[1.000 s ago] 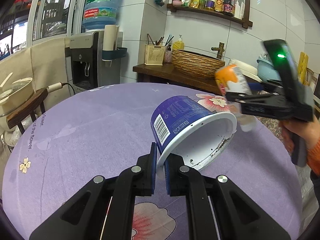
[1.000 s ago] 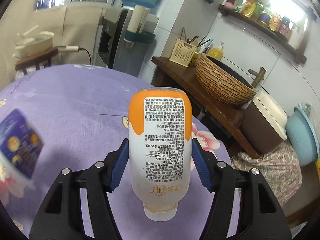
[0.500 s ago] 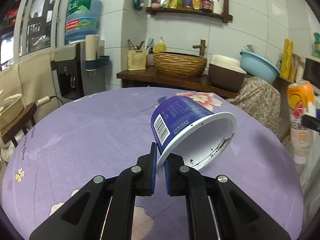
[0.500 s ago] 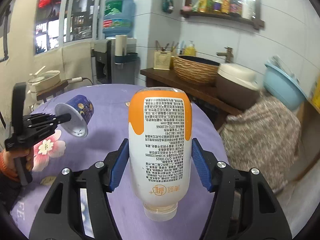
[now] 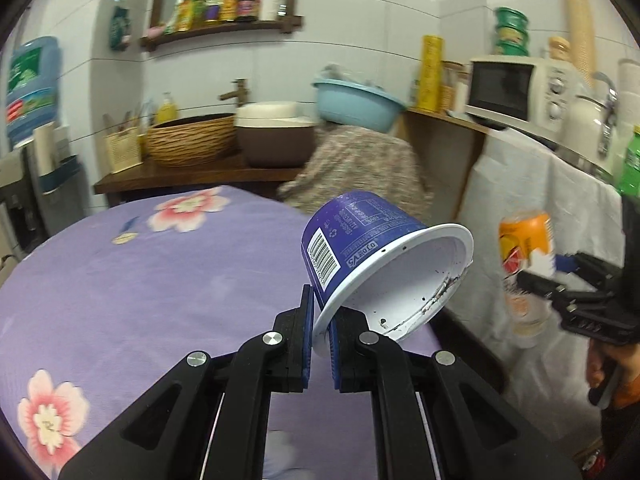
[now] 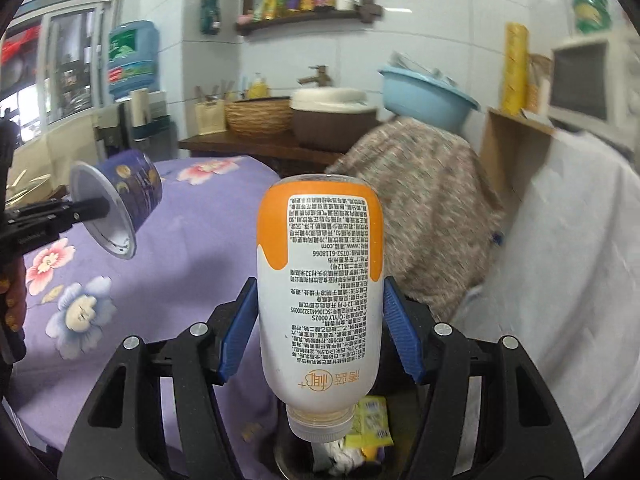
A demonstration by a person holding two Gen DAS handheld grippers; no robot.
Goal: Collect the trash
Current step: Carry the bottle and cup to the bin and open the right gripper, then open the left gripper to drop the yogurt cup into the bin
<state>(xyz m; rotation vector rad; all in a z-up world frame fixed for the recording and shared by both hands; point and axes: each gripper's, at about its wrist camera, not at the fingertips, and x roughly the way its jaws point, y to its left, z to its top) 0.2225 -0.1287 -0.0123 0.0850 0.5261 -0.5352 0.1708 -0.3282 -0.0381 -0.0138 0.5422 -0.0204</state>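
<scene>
2 grippers, both loaded: left gripper pinches the blue cup rim mid-frame, right gripper is clamped on the orange bottle, dead center, neck-down over a bin.

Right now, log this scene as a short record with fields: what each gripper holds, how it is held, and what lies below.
left gripper: shut on the rim of the blue plastic cup, white inside with dark residue
cup pose: tilted, mouth toward the camera, held in the air above the purple flowered tablecloth
right gripper: shut on the orange-and-white plastic bottle
bottle pose: inverted, cap end down
below the bottle: a bin with wrappers inside
</scene>
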